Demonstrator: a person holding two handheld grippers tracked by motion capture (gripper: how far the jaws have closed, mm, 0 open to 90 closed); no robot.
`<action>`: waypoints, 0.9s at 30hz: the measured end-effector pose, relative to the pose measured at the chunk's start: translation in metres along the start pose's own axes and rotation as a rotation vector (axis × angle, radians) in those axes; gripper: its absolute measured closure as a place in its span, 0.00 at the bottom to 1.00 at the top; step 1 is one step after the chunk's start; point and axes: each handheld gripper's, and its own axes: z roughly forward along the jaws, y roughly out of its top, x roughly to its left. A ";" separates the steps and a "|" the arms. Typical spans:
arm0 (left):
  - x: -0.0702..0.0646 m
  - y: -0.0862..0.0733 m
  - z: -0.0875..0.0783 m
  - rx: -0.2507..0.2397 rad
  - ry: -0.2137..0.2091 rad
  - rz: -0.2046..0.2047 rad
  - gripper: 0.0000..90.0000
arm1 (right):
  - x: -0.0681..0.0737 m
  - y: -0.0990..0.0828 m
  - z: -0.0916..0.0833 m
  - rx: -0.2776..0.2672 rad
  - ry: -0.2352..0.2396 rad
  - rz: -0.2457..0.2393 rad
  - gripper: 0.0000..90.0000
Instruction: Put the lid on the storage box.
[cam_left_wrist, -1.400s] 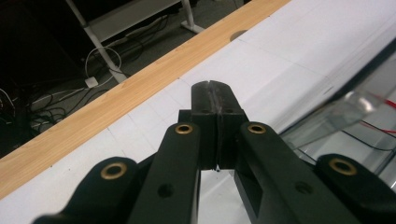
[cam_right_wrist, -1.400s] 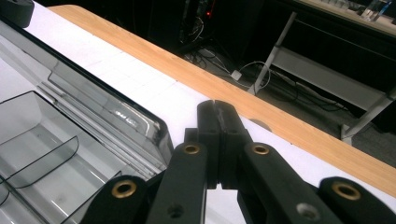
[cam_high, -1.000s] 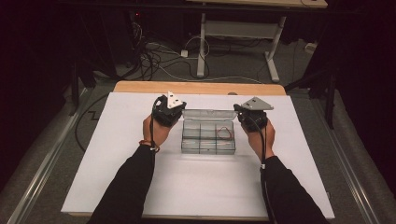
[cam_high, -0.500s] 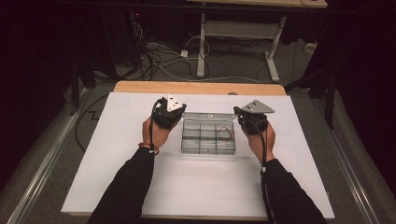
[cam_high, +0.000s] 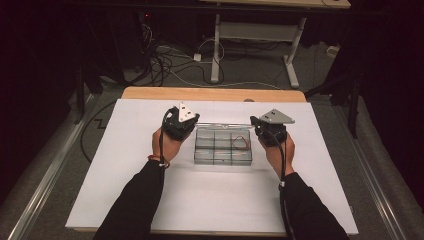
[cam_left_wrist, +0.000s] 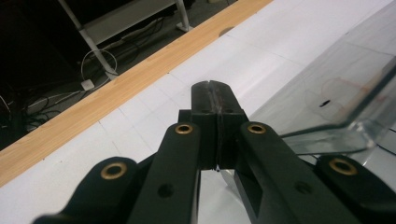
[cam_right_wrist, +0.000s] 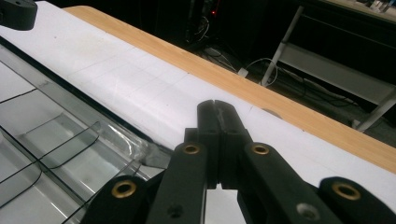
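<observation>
A clear plastic compartment box (cam_high: 222, 147) lies mid-table with its clear lid (cam_left_wrist: 336, 70) raised at the far side. A small red wire loop (cam_high: 241, 141) sits in the box's right far compartment. My left gripper (cam_high: 186, 120) is at the box's far left corner. In the left gripper view its tips (cam_left_wrist: 215, 86) are shut with nothing seen between them, and the lid edge lies just to their right. My right gripper (cam_high: 262, 125) is at the far right corner. Its tips (cam_right_wrist: 217, 105) are also shut and bare, with the box (cam_right_wrist: 56, 154) on their left.
A white sheet (cam_high: 210, 200) covers the table, and a bare wooden strip (cam_high: 210, 93) runs along the far edge. Beyond it are cables on the floor (cam_high: 170, 65) and a white desk frame (cam_high: 250, 30). White surface lies free on all sides of the box.
Both grippers have come slightly toward the person, staying at the box's far corners. The lid's far edge has moved with them.
</observation>
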 end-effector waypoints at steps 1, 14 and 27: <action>0.000 0.000 0.000 -0.001 -0.002 -0.002 0.97 | 0.000 0.000 0.000 0.001 0.000 0.002 1.00; -0.003 -0.004 -0.001 0.002 -0.010 0.007 0.97 | 0.002 -0.004 -0.002 0.000 0.004 -0.004 1.00; -0.007 -0.007 -0.003 0.004 0.003 0.030 0.97 | 0.004 -0.007 -0.004 -0.002 0.008 -0.003 1.00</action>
